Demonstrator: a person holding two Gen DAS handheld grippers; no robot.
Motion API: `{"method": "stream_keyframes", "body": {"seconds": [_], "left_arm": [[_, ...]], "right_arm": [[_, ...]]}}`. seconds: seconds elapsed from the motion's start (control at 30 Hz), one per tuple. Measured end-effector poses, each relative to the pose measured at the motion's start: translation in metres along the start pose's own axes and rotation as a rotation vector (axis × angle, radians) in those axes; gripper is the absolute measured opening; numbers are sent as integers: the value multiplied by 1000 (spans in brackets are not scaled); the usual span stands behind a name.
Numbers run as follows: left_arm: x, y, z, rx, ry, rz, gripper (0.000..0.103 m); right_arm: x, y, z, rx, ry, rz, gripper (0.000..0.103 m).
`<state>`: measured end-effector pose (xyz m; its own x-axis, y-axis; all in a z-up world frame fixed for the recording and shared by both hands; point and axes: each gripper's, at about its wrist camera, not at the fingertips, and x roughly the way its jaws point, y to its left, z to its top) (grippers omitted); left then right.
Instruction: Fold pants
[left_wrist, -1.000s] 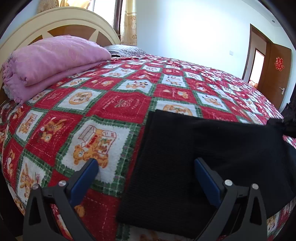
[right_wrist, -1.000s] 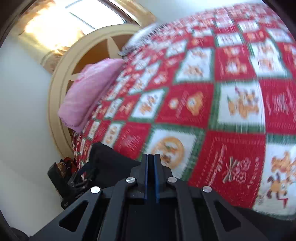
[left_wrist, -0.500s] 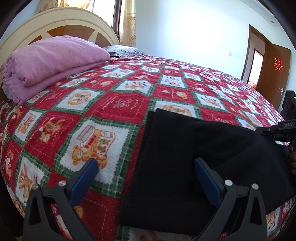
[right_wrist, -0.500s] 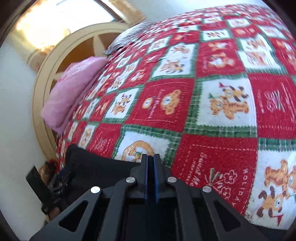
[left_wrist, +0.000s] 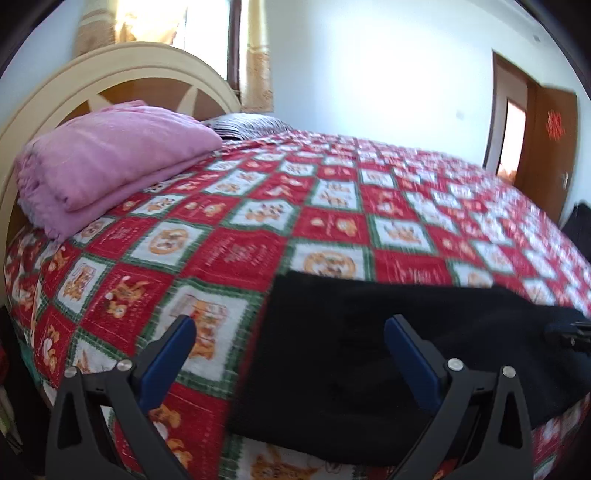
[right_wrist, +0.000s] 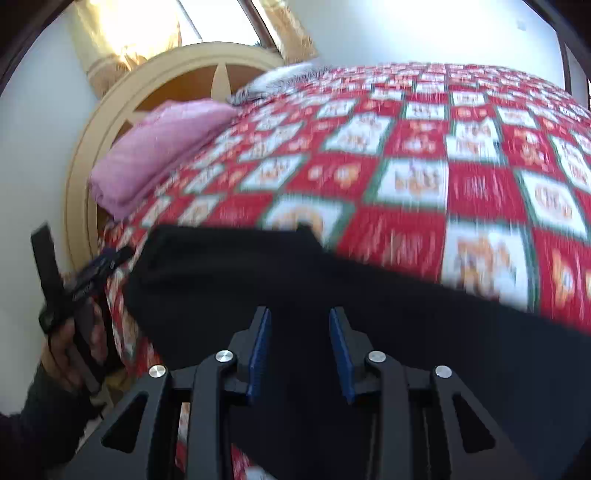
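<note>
R tongs (right_wrist: 300, 325) now parted, narrow gap, over black pants (left_wrist: 369, 350), L tongs (left_wrist: 288, 332) wide above pants' edge

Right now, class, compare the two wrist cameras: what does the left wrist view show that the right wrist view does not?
Only the left wrist view shows the brown door with its red ornament, and the left tongs spread wide from close up, over the edge of the black pants.

Only the right wrist view shows the person's left hand gripping its tool, and the right tongs partly open above the pants.

Both show the pants, the red patterned quilt, the folded pink blanket and the cream headboard.
</note>
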<state>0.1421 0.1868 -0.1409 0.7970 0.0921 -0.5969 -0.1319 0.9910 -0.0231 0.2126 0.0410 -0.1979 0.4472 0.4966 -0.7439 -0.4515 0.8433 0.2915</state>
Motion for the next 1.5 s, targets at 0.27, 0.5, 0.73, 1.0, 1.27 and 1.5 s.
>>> {"method": "stream_keyframes", "body": {"seconds": [0.27, 0.5, 0.73, 1.0, 1.27, 1.5], "left_arm": [[12, -9, -14, 23, 76, 28, 103], [-9, -43, -5, 71, 29, -18, 103], [-2, -87, -7, 123, 45, -84, 103], [10, -105, -16, 132, 95, -83, 103], [13, -106, -21, 122, 102, -75, 103], [14, -99, -25, 93, 92, -82, 103]], "right_arm": [[-20, -12, -8, 2, -47, 33, 41], [-141, -96, -25, 111, -207, -172, 41], [-279, -198, -88, 387, -366, -450, 41], [-383, -263, -161, 634, -498, -643, 41], [-381, -278, -184, 719, -485, -555, 41], [-377, -282, -192, 779, -425, -565, 41]]}}
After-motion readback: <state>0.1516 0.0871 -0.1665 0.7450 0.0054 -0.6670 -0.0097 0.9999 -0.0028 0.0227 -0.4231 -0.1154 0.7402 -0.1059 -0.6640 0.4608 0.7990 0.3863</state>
